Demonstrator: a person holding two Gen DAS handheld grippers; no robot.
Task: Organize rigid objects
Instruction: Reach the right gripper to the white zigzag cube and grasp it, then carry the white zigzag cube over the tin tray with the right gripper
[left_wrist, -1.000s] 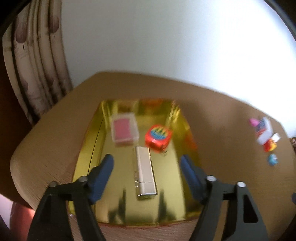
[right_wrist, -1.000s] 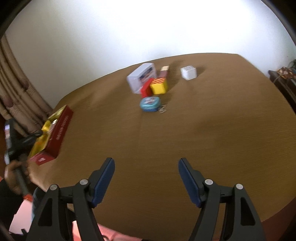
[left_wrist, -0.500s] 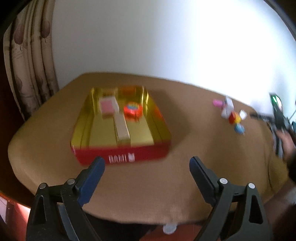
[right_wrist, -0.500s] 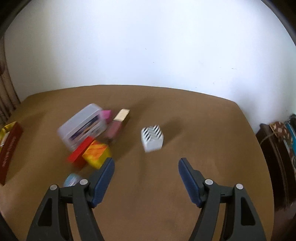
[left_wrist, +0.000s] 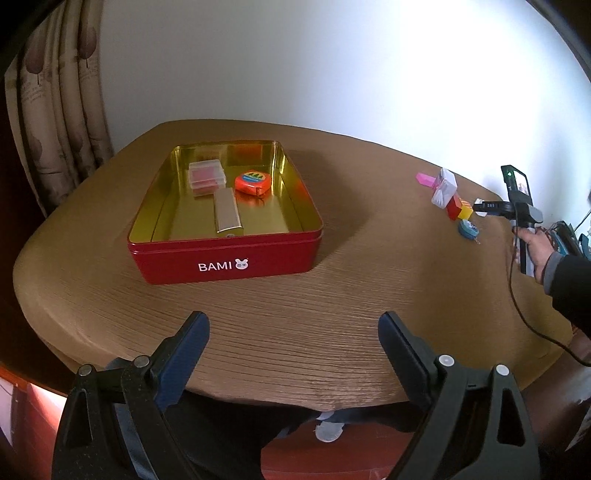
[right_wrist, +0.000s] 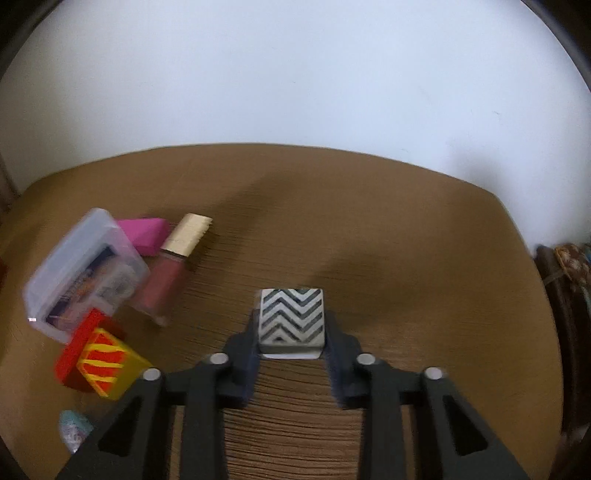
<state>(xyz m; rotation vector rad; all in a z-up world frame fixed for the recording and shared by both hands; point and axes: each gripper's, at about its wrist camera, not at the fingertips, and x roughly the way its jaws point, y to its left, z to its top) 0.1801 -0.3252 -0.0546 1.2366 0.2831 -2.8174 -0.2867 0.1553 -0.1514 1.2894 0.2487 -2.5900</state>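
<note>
A red BAMI tin (left_wrist: 221, 258) with a gold inside holds a clear case of red cards (left_wrist: 205, 178), an orange tape measure (left_wrist: 252, 182) and a gold bar (left_wrist: 227, 211). My left gripper (left_wrist: 293, 332) is open and empty, near the table's front edge, well short of the tin. My right gripper (right_wrist: 290, 325) is shut on a white cube with black zigzag stripes (right_wrist: 291, 318), at the table surface. Left of it lie a clear plastic case (right_wrist: 85, 269), a pink block (right_wrist: 146, 229), a lip gloss tube (right_wrist: 173, 266), a red and yellow box (right_wrist: 101, 365) and a small blue tin (right_wrist: 74, 430).
The round brown table (left_wrist: 332, 302) ends close below my left gripper. A curtain (left_wrist: 55, 110) hangs at the left, a white wall behind. The pile of loose items (left_wrist: 452, 199) and the hand holding the right gripper (left_wrist: 532, 247) show at the table's right side.
My left gripper drew back from over the tin to the table's front edge. My right gripper swung to the pile, moved in on the zigzag cube and closed on it.
</note>
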